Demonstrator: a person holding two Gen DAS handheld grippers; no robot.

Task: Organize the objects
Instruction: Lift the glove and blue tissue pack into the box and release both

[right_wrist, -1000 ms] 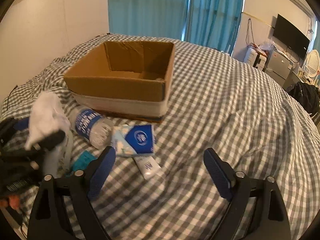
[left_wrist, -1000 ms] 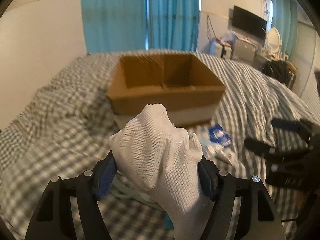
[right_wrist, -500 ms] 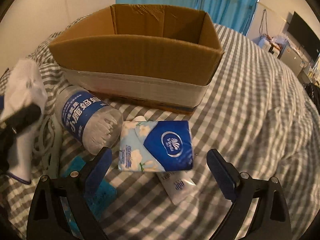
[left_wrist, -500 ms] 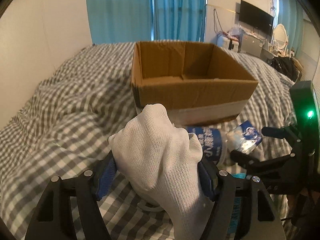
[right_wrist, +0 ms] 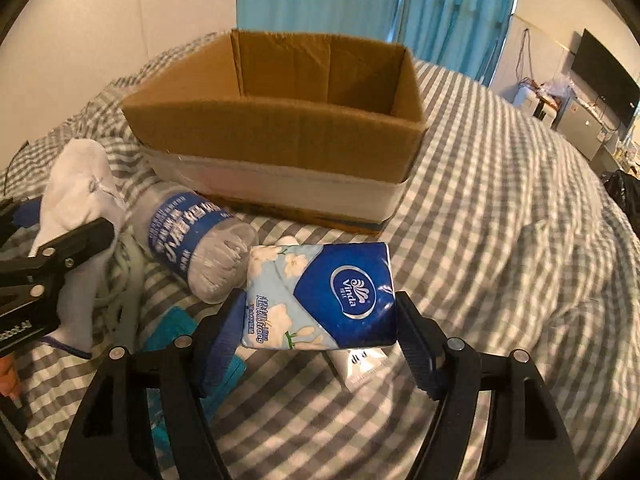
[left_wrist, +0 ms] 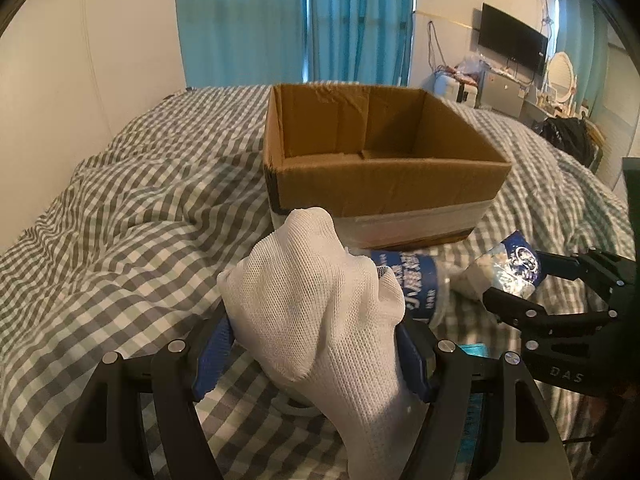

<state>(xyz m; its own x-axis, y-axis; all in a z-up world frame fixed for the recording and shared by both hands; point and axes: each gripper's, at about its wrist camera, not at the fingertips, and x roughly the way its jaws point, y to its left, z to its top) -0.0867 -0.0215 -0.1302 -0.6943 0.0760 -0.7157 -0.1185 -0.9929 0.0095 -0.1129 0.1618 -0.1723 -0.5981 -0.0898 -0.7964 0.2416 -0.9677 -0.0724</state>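
Observation:
My left gripper (left_wrist: 316, 360) is shut on a white knit glove (left_wrist: 320, 304), held above the checked bedcover; the glove also shows in the right wrist view (right_wrist: 84, 196). My right gripper (right_wrist: 320, 324) has its blue pads against both sides of a blue Vinda tissue pack (right_wrist: 324, 296), which also shows in the left wrist view (left_wrist: 504, 268). An open, empty cardboard box (left_wrist: 384, 172) sits on the bed beyond both grippers, also in the right wrist view (right_wrist: 280, 128).
A clear plastic bottle with a blue label (right_wrist: 192, 236) lies beside the box. A white tube (right_wrist: 360, 364) lies under the tissue pack, a teal item (right_wrist: 172, 332) and a grey cord (right_wrist: 128, 256) to the left. A room wall stands on the left.
My right gripper moved forward and closed on the tissue pack. My left gripper moved closer to the box, still holding the glove.

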